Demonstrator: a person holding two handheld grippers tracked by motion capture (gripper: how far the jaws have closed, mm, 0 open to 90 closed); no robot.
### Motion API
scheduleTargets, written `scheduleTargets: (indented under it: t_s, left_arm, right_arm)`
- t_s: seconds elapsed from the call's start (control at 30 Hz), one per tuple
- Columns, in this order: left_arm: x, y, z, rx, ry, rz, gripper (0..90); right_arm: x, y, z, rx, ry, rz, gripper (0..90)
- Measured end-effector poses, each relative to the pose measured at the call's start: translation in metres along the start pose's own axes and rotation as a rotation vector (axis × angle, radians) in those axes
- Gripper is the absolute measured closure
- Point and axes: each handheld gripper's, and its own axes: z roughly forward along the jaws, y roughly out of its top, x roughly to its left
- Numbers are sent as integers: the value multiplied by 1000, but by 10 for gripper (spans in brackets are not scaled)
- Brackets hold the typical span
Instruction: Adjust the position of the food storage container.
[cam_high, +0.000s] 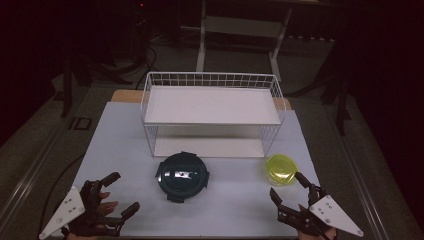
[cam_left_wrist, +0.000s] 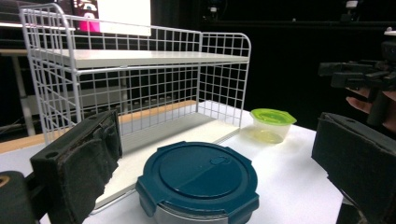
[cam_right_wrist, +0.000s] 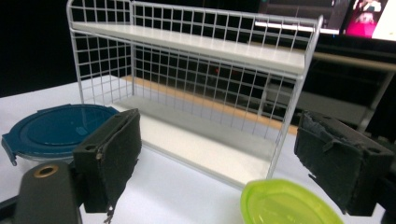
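Note:
A round container with a dark teal lid (cam_high: 181, 176) (cam_left_wrist: 198, 177) (cam_right_wrist: 58, 129) sits on the white table in front of a white two-level wire rack (cam_high: 212, 112) (cam_left_wrist: 135, 79) (cam_right_wrist: 196, 88). To its right stands a small clear tub with a yellow-green lid (cam_high: 281, 169) (cam_left_wrist: 272, 123) (cam_right_wrist: 287, 205). My left gripper (cam_high: 117, 194) (cam_left_wrist: 215, 163) rests at the near left corner, open and holding nothing. At the near right, my right gripper (cam_high: 287, 189) (cam_right_wrist: 219, 158) is open too, just behind the green-lidded tub.
The table (cam_high: 125, 150) ends close behind both hands. Both rack shelves are bare. Beyond the table lie a dark floor, cables and the legs of another table (cam_high: 240, 30). A lit screen (cam_left_wrist: 112, 11) glows behind the rack.

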Motion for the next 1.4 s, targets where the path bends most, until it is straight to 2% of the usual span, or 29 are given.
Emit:
scheduleTargets:
  t_s: [0.23,0.33,0.43,0.6,0.73,0.8,1.03,1.1,1.23,1.4]
  left_arm:
    - [-5,10,2,-19,-52,1,13]
    - [-6,11,2,-35,-70,-1,13]
    - [-5,15,4,-26,-66,0,13]
    - [-5,17,6,-16,-64,8,13]
    - [-5,16,9,-8,-70,-3,13]
    - [-4,17,13,9,-62,-14,14]
    - [1,22,24,41,-59,-11,14]
    - [3,21,29,65,-56,-2,14]
    - [12,19,38,106,-51,-3,14]
    - [24,14,48,146,-38,-16,14]
  right_arm:
    - [8,9,-4,-33,24,-45,145]
    - [9,9,-4,-31,27,-41,145]
    - [7,9,-1,-18,36,-9,145]
    - [6,9,-1,-19,36,-5,144]
    - [7,7,0,-5,44,1,144]
    - [7,7,1,-1,52,2,144]
    - [8,6,5,15,60,14,146]
    - [7,5,6,36,39,13,149]
    - [3,3,8,58,18,29,152]
    - [2,2,9,66,19,33,152]
